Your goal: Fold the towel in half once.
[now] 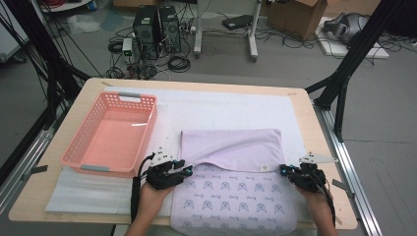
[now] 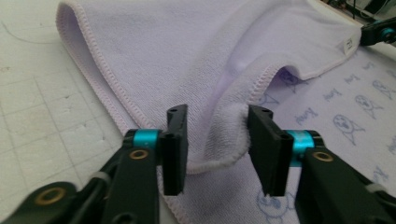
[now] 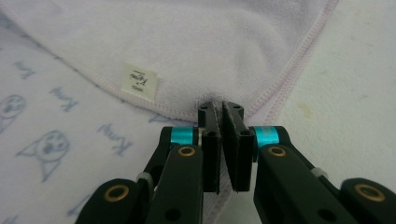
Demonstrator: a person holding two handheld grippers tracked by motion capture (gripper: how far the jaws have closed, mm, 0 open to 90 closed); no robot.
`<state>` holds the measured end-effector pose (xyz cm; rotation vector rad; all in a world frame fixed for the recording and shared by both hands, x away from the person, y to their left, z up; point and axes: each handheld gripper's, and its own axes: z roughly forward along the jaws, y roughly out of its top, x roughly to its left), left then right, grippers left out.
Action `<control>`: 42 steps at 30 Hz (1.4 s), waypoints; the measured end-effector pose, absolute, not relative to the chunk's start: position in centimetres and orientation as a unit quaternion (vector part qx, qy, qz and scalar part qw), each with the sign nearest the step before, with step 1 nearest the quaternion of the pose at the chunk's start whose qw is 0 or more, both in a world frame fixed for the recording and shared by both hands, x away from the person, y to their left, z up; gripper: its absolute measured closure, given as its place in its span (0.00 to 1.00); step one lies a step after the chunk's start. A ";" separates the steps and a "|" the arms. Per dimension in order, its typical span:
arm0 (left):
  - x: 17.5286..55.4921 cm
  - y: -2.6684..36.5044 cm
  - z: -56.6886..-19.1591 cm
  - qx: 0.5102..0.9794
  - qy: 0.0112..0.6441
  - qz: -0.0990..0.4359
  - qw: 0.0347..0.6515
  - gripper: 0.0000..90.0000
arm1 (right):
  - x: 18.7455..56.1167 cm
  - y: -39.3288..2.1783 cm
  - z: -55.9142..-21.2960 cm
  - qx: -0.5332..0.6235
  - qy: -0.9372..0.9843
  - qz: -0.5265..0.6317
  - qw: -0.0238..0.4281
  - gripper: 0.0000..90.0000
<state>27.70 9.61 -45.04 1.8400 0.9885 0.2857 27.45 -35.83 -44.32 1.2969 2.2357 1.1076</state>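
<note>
A lab: computer towers (image 1: 157, 30), tangled floor cables (image 1: 147, 66), cardboard box (image 1: 297, 17), black rig frame (image 1: 346, 73).

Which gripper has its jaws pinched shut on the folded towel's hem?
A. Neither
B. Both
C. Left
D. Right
D. In the right gripper view the right gripper has its jaws pressed together on the towel hem near the label, while in the left gripper view the left gripper has its jaws standing apart, with a towel fold lying loose between them.
</note>
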 end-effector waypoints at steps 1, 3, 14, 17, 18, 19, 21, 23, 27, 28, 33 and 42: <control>27.7 9.5 -45.0 0.760 0.408 0.121 0.491 0.81 | 27.2 -36.0 -44.2 0.453 0.783 0.395 0.162 0.96; 27.6 9.3 -45.0 0.765 0.408 0.127 0.482 0.93 | 26.8 -36.4 -43.9 0.450 0.780 0.404 0.159 0.96; 25.4 10.6 -43.4 0.754 0.400 0.117 0.508 0.96 | 24.1 -37.3 -42.9 0.445 0.777 0.423 0.135 0.96; 24.4 10.8 -43.2 0.754 0.395 0.108 0.514 0.96 | 22.9 -37.4 -42.8 0.439 0.783 0.419 0.135 0.96; 24.0 10.8 -43.2 0.756 0.393 0.106 0.513 0.96 | 22.5 -37.6 -42.9 0.439 0.785 0.417 0.134 0.96; 23.6 10.8 -43.2 0.760 0.389 0.104 0.509 0.96 | 22.2 -37.7 -43.0 0.442 0.785 0.414 0.132 0.96; 23.1 10.9 -43.2 0.763 0.388 0.103 0.507 0.96 | 21.6 -37.8 -43.3 0.441 0.787 0.411 0.126 0.96; 22.5 11.2 -43.2 0.763 0.387 0.100 0.508 0.95 | 20.8 -37.7 -43.3 0.440 0.790 0.409 0.121 0.96; 20.8 11.7 -43.0 0.764 0.381 0.098 0.512 0.95 | 19.3 -37.6 -42.8 0.426 0.796 0.412 0.122 0.96; 20.4 11.8 -42.9 0.765 0.379 0.096 0.512 0.95 | 18.8 -37.6 -42.6 0.423 0.797 0.414 0.122 0.96; 18.8 12.2 -42.8 0.767 0.370 0.089 0.516 0.95 | 16.4 -37.7 -41.9 0.413 0.797 0.426 0.116 0.96; 17.7 12.7 -43.2 0.768 0.363 0.062 0.524 0.68 | 14.2 -38.2 -42.0 0.409 0.810 0.412 0.086 0.79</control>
